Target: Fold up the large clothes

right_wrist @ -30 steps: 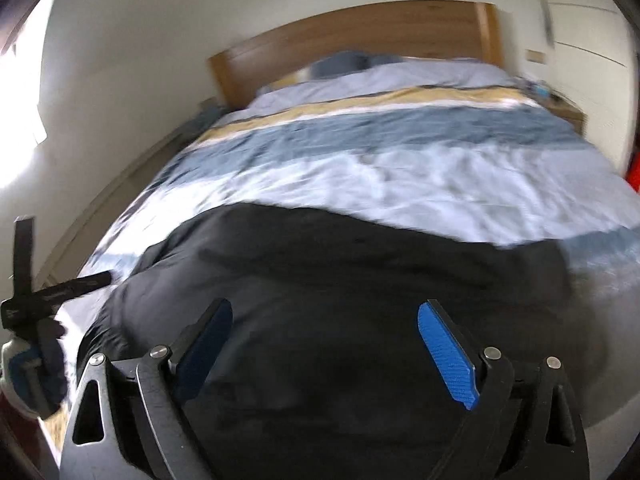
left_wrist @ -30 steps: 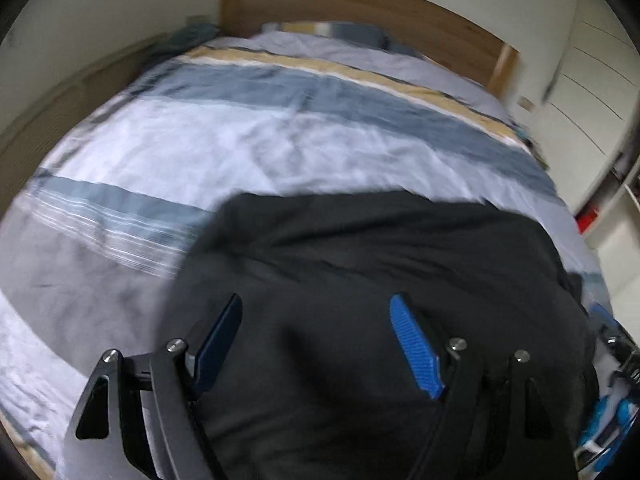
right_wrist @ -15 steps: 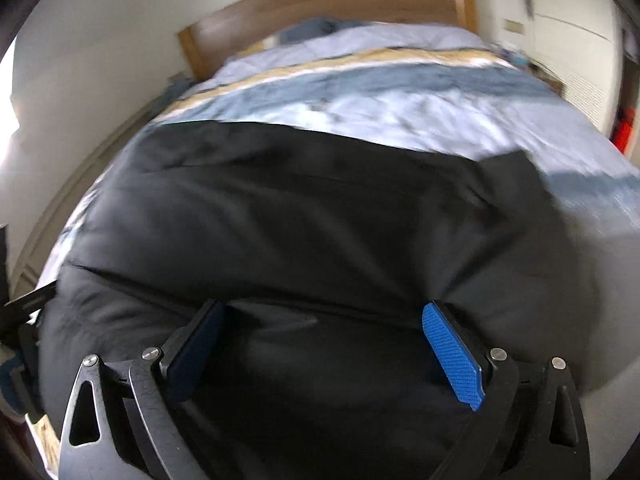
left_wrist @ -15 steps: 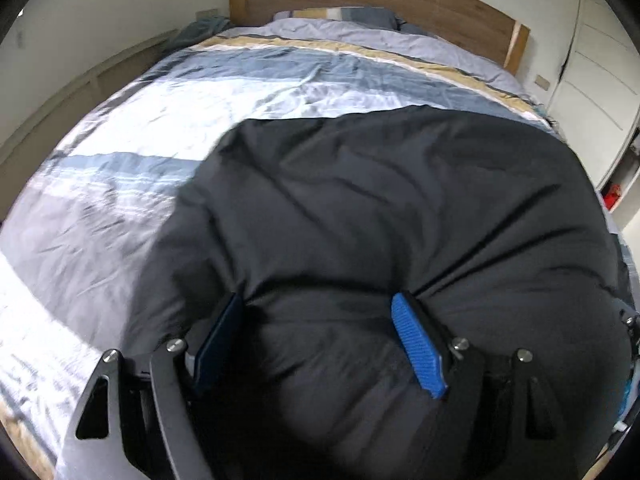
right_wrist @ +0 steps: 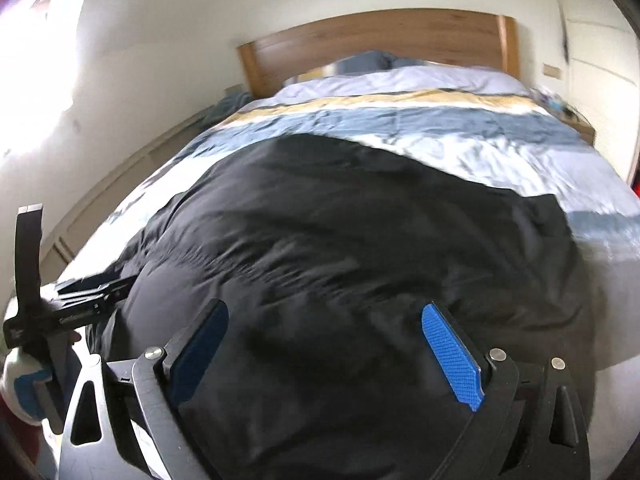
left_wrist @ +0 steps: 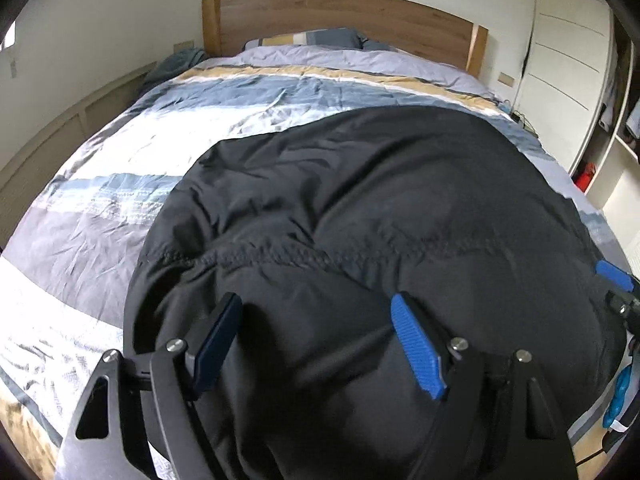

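A large black padded jacket (left_wrist: pixel 360 208) lies spread on the near half of the bed; it also fills the right wrist view (right_wrist: pixel 360 240). My left gripper (left_wrist: pixel 316 320) is open, its blue pads wide apart over the jacket's near edge, with dark fabric lying between them. My right gripper (right_wrist: pixel 324 328) is open in the same way over the near edge further right. The right gripper's blue tip (left_wrist: pixel 614 276) shows at the left view's right edge. The left gripper and the gloved hand holding it (right_wrist: pixel 48 312) show at the right view's left edge.
The bed has a striped blue, white and tan duvet (left_wrist: pixel 248 120) and a wooden headboard (left_wrist: pixel 340 16) with pillows (left_wrist: pixel 308 38). White wardrobe doors (left_wrist: pixel 568 64) stand on the right, a low wall ledge (left_wrist: pixel 60 128) on the left.
The jacket has been swung forward and laid out further up the bed. Both grippers stay open over its near edge; the views tilted down and back up.
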### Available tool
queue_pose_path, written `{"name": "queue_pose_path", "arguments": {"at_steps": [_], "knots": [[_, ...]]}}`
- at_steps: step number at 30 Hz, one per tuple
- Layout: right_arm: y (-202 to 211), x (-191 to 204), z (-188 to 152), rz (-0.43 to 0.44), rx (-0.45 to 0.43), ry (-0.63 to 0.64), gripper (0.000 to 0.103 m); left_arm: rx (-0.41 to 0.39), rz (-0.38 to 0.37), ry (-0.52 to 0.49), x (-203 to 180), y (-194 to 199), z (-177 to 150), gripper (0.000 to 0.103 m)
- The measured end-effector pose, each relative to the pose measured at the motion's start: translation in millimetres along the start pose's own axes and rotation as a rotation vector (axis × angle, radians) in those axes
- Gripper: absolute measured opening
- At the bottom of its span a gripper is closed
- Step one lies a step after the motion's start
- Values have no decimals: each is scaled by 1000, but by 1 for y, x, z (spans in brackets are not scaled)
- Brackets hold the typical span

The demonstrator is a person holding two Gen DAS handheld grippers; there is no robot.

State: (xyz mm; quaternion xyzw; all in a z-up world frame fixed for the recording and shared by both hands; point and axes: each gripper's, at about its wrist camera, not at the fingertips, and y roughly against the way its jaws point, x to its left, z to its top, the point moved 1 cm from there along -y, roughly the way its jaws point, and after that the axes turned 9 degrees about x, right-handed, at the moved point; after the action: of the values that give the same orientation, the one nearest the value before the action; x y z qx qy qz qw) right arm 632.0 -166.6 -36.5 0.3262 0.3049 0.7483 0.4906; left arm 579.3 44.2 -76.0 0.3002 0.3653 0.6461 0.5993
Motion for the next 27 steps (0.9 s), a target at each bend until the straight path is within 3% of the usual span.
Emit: {"name": "queue_pose_path", "arguments": {"at_steps": [9, 16, 20, 27], "knots": [[-13, -29, -29, -28, 51, -62, 99, -13, 12, -1, 2, -2, -16, 77], [3, -81, -59, -130, 84, -155, 99, -15, 39, -8, 2, 0, -24, 77], [17, -85, -64, -167, 92, -172, 99, -17, 36, -9, 0, 10, -30, 76], [37, -30, -67, -28, 39, -95, 99, -22, -9, 7, -2, 19, -51, 76]]}}
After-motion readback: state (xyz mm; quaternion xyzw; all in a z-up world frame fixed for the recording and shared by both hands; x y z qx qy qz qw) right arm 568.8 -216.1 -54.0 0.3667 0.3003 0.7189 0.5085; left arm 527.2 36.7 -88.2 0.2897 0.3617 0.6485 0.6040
